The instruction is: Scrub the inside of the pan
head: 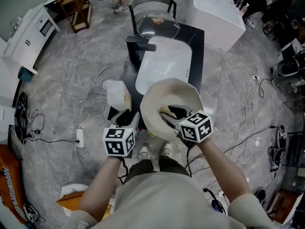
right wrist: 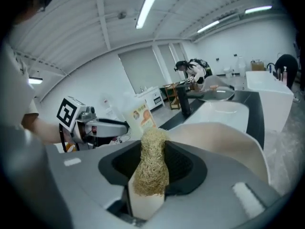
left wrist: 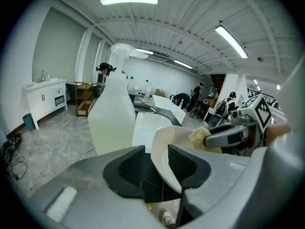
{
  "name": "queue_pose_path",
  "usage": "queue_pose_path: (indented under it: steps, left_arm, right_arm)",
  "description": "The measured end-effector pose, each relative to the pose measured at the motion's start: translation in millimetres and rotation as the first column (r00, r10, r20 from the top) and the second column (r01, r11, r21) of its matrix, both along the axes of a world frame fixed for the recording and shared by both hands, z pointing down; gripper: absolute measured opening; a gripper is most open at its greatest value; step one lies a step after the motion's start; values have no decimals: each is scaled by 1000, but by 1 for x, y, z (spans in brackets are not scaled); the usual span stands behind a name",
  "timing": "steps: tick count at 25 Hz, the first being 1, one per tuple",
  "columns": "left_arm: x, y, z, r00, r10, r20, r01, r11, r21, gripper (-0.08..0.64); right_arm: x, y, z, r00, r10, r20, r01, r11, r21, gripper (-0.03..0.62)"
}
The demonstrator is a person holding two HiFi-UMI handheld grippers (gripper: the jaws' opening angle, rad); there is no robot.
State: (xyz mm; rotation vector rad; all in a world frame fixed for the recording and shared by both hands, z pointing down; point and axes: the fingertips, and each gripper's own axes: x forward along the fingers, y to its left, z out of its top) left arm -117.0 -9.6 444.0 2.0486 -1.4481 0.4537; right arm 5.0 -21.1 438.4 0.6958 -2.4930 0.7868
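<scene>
A cream pan (head: pixel 167 92) stands tilted over the near end of the black counter, its inside facing me. Its rim (left wrist: pixel 164 149) sits between the jaws of my left gripper (head: pixel 129 119). The rim lies by the right pad, and a dark gap shows toward the left pad. My right gripper (head: pixel 171 113) reaches into the pan and is shut on a straw-coloured fibre scrubber (right wrist: pixel 151 161). The scrubber (left wrist: pixel 200 137) touches the pan's inner wall (right wrist: pixel 224 137) near the rim. What bears the pan's weight is hidden.
A white sink (head: pixel 164 63) is set in the black counter (head: pixel 198 46), with a black faucet (head: pixel 138 46) and a glass lid (head: pixel 157 26) behind it. A white jug (head: pixel 116 93) stands at the counter's left. Cables and a power strip (head: pixel 79 137) lie on the floor.
</scene>
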Motion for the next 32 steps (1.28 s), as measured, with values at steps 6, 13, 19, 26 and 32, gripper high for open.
queue_pose_path:
  steps: [6, 13, 19, 26, 32]
  left_arm:
    - [8, -8, -56, 996, 68, 53, -76, 982, 175, 158]
    - [4, -20, -106, 996, 75, 56, -88, 956, 280, 158]
    - [0, -27, -148, 989, 88, 115, -123, 932, 342, 156]
    - [8, -28, -220, 984, 111, 142, -165, 867, 470, 146]
    - [16, -23, -271, 974, 118, 193, -208, 803, 559, 123]
  right_arm:
    - [15, -11, -62, 992, 89, 86, -100, 986, 132, 160]
    - [26, -21, -130, 979, 147, 141, -181, 945, 273, 161]
    - [30, -21, -191, 976, 162, 148, -209, 893, 398, 162]
    - [41, -13, -260, 964, 177, 201, -257, 818, 514, 163]
    - [54, -4, -300, 952, 201, 231, -300, 767, 568, 163]
